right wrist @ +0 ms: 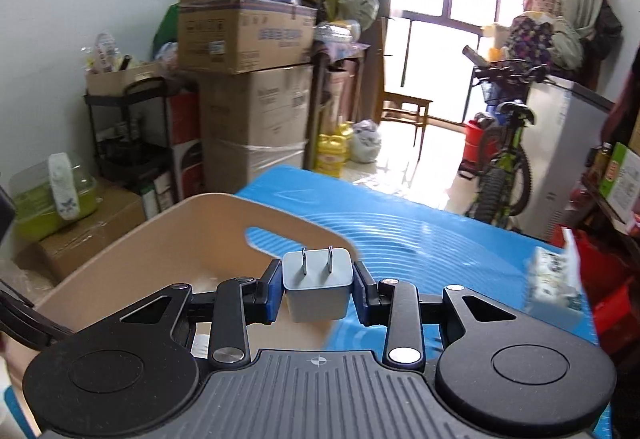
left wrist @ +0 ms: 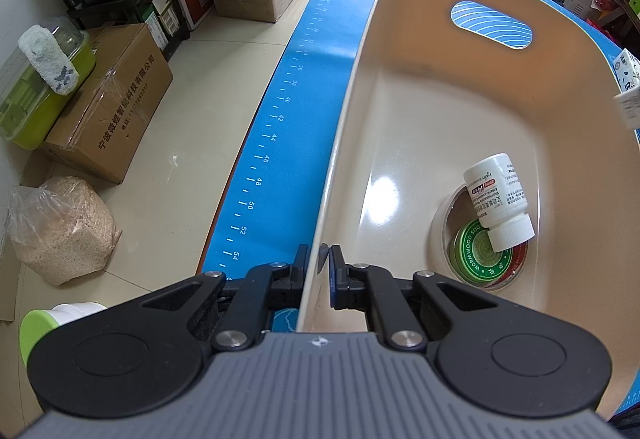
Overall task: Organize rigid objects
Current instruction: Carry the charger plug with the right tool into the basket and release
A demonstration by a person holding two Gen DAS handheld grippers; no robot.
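Right wrist view shows the right claw (right wrist: 318,297) gripping a white plug adapter (right wrist: 318,289) above the beige basket (right wrist: 120,251); released early, it could land on the blue tabletop (right wrist: 420,239). The left claw (left wrist: 324,259) pinches the basket's rim; slipping would shift it.

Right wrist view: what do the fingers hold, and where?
The right gripper holds a white plug adapter by its two opposite side faces, prongs pointing away from the camera.

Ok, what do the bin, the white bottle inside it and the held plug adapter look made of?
Bin: likely glossy beige moulded plastic, with window glare.
White bottle: seemingly matte plastic, ribbed cap, paper-like label.
Plug adapter: smooth white plastic body, two shiny metal prongs.
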